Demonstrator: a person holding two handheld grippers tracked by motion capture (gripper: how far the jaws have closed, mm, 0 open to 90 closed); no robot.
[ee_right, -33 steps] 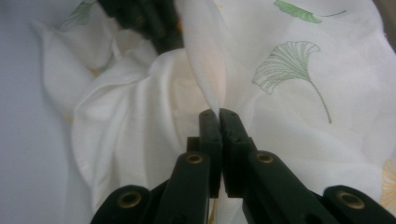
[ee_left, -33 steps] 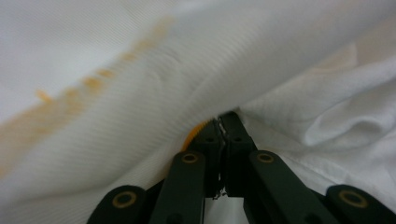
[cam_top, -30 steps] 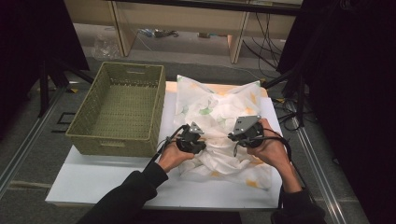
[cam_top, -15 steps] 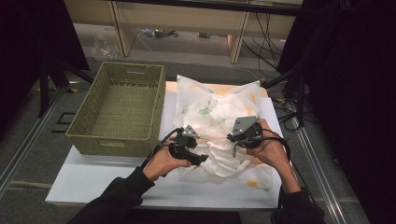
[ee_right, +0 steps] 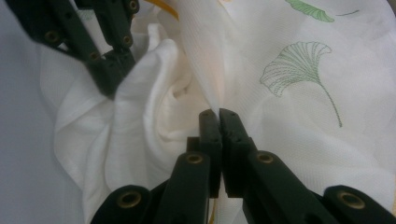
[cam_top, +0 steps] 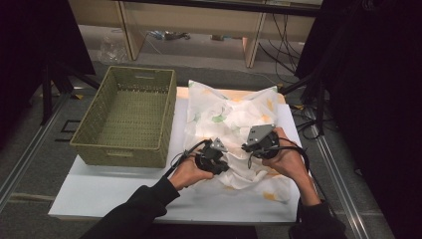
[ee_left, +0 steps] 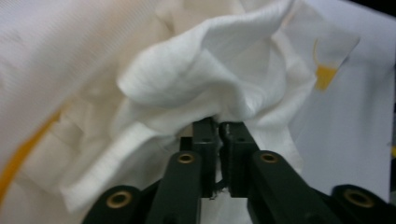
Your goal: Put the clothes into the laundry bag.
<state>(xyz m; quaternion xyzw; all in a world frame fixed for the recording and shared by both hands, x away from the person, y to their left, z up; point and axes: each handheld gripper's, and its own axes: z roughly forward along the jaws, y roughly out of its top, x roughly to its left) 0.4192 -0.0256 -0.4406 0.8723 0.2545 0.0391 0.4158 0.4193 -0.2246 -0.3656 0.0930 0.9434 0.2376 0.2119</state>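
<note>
Cloth [cam_top: 234, 124] on white table [cam_top: 99, 191], wicker basket [cam_top: 124, 117] beside, grey floor [cam_top: 30, 144]

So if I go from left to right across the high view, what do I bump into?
Woven basket → left claw pinching the cloth → right claw pinching it too → the cloth's right edge → cables on the floor.

Left gripper [cam_top: 217, 160] shifted along the near side of the white leaf-print cloth [cam_top: 234, 119], jaws opened half a second back then just closed again, now pinching a bunched fold of cloth; that fold got pulled up into a ridge, left forearm swung inward with it
</note>
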